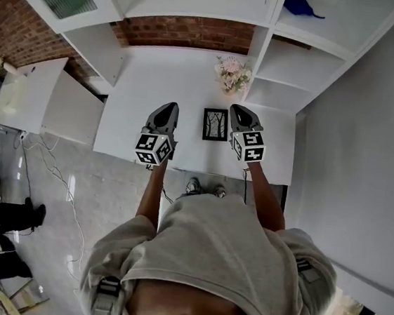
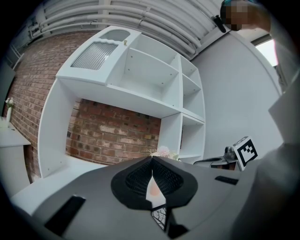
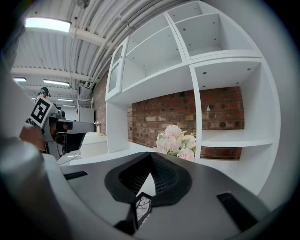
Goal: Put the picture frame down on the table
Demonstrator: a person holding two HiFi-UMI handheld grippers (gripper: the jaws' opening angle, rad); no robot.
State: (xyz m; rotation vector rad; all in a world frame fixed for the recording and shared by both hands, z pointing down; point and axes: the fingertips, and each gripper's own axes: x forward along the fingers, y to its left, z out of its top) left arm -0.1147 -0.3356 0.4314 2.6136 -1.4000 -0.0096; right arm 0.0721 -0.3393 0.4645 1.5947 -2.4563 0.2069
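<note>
The picture frame (image 1: 215,124) sits on the white table (image 1: 137,90) at the middle of the head view, long axis running up the picture, its tree print facing the camera (whether it lies flat or leans on a stand, I cannot tell). It lies between the two claws. The right gripper (image 1: 239,114) has its tip just beside the frame's upper right corner. The left gripper (image 1: 167,111) hangs a little further off the frame's left edge, so the right is the nearer.

Each gripper view shows its jaws pressed together at the tips with nothing pinched. A sliver of the frame (image 3: 140,208) shows only through the gap beneath them.

Neither claw appears to touch the frame, so it looks free on the table. Bare table spreads to the left of the picture. The flowers (image 1: 232,74) stand near above the frame, and the table's near edge runs just below it, so sideways is the roomiest way out.
</note>
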